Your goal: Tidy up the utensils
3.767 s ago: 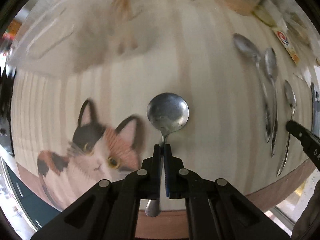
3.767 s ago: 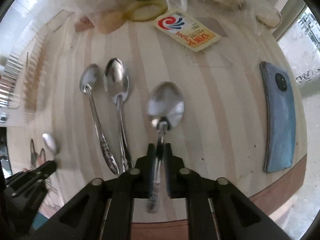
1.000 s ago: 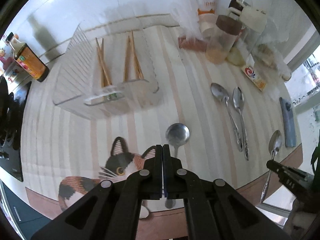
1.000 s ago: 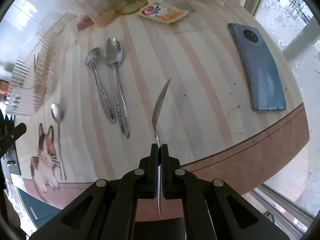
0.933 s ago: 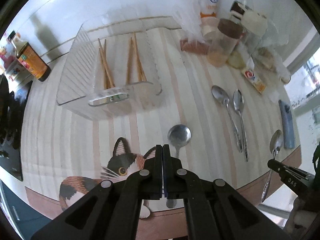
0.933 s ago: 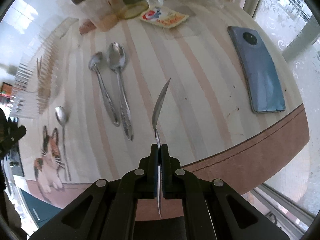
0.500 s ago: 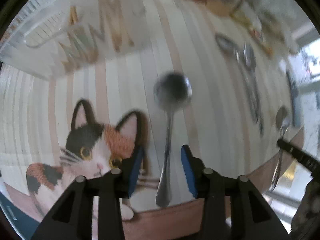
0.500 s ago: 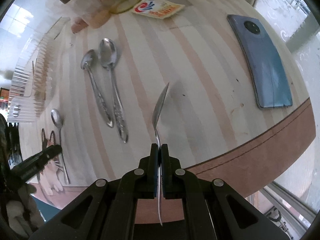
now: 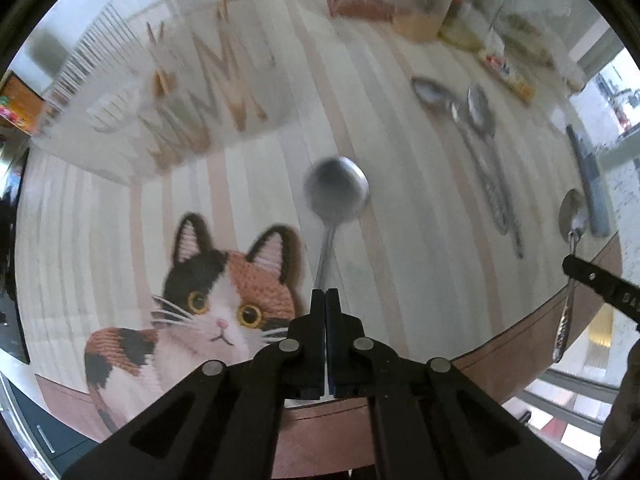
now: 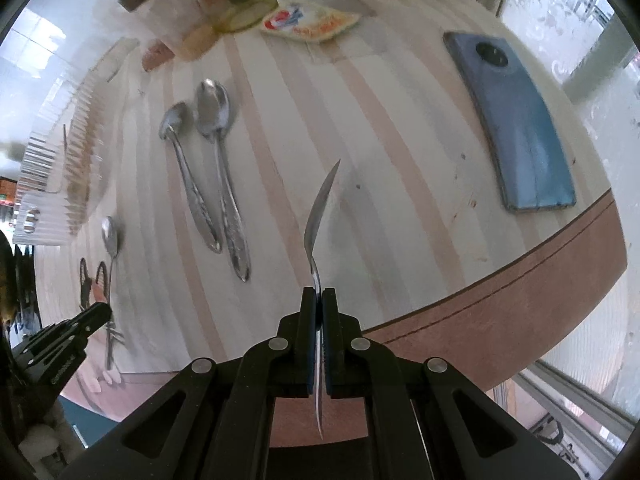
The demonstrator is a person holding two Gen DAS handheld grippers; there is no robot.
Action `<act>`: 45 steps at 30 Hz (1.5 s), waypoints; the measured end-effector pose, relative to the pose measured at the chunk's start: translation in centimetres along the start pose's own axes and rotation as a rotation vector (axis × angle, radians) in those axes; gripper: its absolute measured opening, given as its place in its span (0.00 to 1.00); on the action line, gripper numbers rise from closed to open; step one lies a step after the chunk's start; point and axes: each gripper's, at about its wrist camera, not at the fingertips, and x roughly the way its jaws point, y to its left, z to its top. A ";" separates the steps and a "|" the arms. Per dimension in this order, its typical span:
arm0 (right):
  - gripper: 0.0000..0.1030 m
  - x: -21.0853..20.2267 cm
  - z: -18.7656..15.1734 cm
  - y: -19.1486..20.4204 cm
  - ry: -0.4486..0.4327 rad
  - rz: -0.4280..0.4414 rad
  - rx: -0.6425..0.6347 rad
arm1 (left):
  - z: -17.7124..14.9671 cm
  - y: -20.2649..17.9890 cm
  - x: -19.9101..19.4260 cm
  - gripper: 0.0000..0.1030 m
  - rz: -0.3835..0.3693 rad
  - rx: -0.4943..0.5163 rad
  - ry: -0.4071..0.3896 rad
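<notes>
A clear ribbed plastic tray (image 9: 120, 92) sits at the far left of the striped table (image 9: 400, 260), and inside it lie several wooden chopsticks (image 9: 224, 68), blurred, so their number cannot be told. At the table's far edge stand jars and bottles (image 10: 224, 4) beside a flat printed packet (image 10: 310, 20); a blue phone (image 10: 516, 120) lies near the right edge, and a calico cat patch (image 9: 216, 296) near the front edge. Four spoons are visible. The left gripper (image 9: 325, 298) has its jaws pressed together around the handle of a round-bowled spoon (image 9: 336, 190) above the table. The right gripper (image 10: 319, 300) is clamped on the stem of a second spoon (image 10: 320, 208), turned edge-on and clear of the table. Two patterned spoons (image 10: 216, 176) lie side by side on the table between the grippers, nearly touching.
</notes>
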 end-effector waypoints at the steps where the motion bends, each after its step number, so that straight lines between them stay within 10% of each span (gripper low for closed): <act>1: 0.03 -0.4 0.1 0.0 -0.007 0.010 0.003 | 0.1 0.0 -0.7 0.00 -0.003 -0.002 -0.012; 8: 0.03 -1.4 0.7 0.3 -0.018 0.045 0.012 | 1.2 1.2 -1.1 0.04 -0.127 -0.028 0.006; 12: 0.03 -0.9 0.7 0.5 -0.006 0.043 0.015 | -0.2 1.2 3.1 0.11 -0.099 -0.007 0.163; 17: 0.03 -0.7 0.5 0.5 -0.006 0.028 0.016 | -1.8 1.0 3.0 0.32 -0.076 0.017 0.143; 20: 0.03 -0.1 0.3 0.2 0.008 0.025 0.024 | -2.1 0.0 3.1 0.25 -0.021 0.051 0.139; 21: 0.03 0.1 0.3 0.2 0.011 0.025 0.024 | -1.9 -0.4 3.2 0.03 0.003 0.061 0.134; 36: 0.03 -0.2 0.6 0.3 -0.010 0.040 0.024 | -0.9 -0.1 -1.5 0.01 -0.062 -0.022 -0.032; 45: 0.03 0.6 1.0 -0.1 0.000 0.019 0.020 | 2.2 0.0 3.9 0.42 -0.028 0.012 -0.008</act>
